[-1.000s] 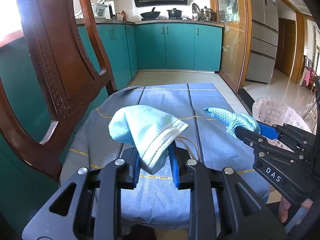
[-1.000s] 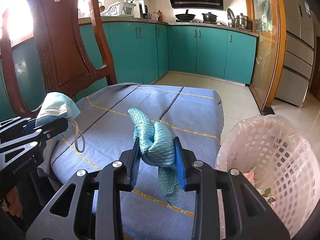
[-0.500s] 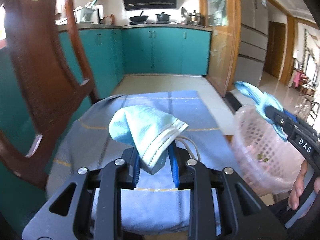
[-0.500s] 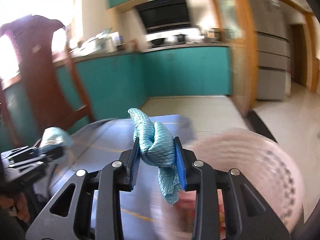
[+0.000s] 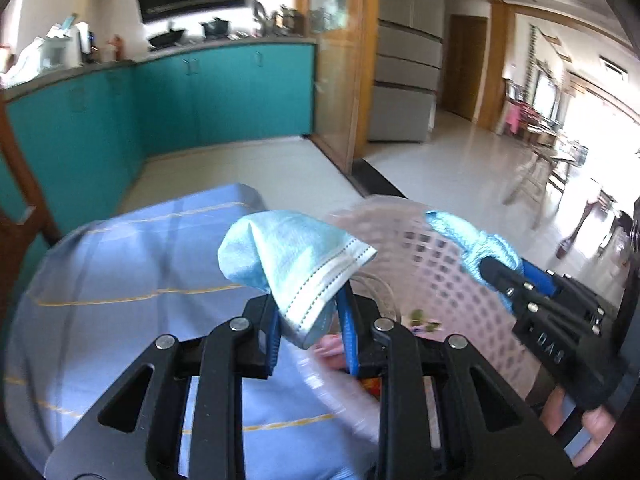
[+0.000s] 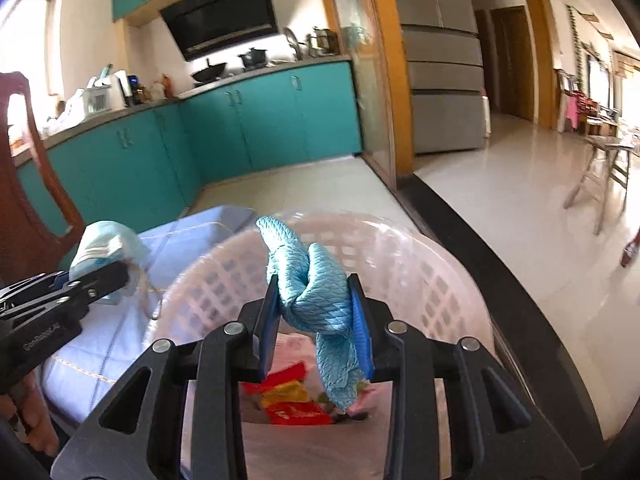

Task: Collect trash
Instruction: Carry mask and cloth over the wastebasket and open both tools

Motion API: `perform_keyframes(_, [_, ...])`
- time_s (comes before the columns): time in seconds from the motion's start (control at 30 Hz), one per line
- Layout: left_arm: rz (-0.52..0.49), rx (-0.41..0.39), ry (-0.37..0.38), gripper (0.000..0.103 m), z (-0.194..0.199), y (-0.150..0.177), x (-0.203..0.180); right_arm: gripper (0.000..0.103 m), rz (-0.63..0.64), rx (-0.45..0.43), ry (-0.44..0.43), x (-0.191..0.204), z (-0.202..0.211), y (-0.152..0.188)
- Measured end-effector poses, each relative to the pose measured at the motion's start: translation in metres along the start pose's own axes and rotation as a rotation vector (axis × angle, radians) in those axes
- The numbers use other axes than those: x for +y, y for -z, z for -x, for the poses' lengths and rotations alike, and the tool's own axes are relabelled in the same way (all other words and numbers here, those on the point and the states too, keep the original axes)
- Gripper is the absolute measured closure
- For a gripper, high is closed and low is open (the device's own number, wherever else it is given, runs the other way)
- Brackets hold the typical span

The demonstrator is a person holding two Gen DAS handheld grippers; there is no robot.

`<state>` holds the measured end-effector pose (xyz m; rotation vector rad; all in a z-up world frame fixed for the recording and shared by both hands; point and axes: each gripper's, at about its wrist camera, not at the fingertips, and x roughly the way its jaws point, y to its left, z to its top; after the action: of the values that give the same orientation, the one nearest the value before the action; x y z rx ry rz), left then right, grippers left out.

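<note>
The right claw point(image 6: 316, 312) grips a knotted blue cloth point(image 6: 312, 284) over the pink basket point(image 6: 432, 280), above red wrappers point(image 6: 288, 400) inside. The left claw point(image 5: 308, 332) pinches a crumpled blue face mask point(image 5: 292, 256) at the basket's near rim, beside the blue-covered chair seat point(image 5: 120, 264).

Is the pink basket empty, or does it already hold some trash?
Not empty: inside the pink basket, red and yellow wrappers lie at the bottom.
</note>
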<state>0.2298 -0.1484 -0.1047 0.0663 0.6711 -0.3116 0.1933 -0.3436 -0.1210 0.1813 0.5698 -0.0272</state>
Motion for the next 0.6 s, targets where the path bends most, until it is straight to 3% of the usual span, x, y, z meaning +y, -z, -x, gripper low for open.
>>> perform_keyframes(0.17, [-0.047, 0.085, 0.058, 0.075, -0.037, -0.006, -0.025, 0.070, -0.067, 0.011, 0.004, -0.013, -0.001, 0.003])
perform_keyframes(0.23, [-0.053, 0.117, 0.090, 0.064, -0.046, -0.006, -0.027, 0.070, -0.075, 0.019, 0.004, -0.016, -0.002, 0.004])
perform_keyframes(0.3, [-0.051, 0.103, 0.079, 0.044, -0.046, -0.007, -0.026, 0.070, -0.073, 0.031, -0.001, -0.016, -0.005, 0.005])
perform_keyframes(0.4, [-0.036, 0.067, 0.055, 0.035, -0.036, -0.010, -0.014, 0.068, -0.059, 0.071, -0.026, -0.014, -0.012, 0.005])
perform_keyframes(0.5, [-0.002, 0.044, 0.032, 0.030, -0.025, -0.012, 0.001, 0.059, -0.032, 0.133, -0.047, -0.004, -0.022, 0.009])
perform_keyframes(0.57, [0.017, 0.029, 0.007, 0.028, -0.015, -0.010, 0.010, 0.041, -0.030, 0.155, -0.060, -0.001, -0.026, 0.010])
perform_keyframes(0.6, [0.024, 0.021, -0.005, 0.027, -0.009, -0.008, 0.015, 0.038, -0.035, 0.159, -0.065, 0.000, -0.026, 0.010])
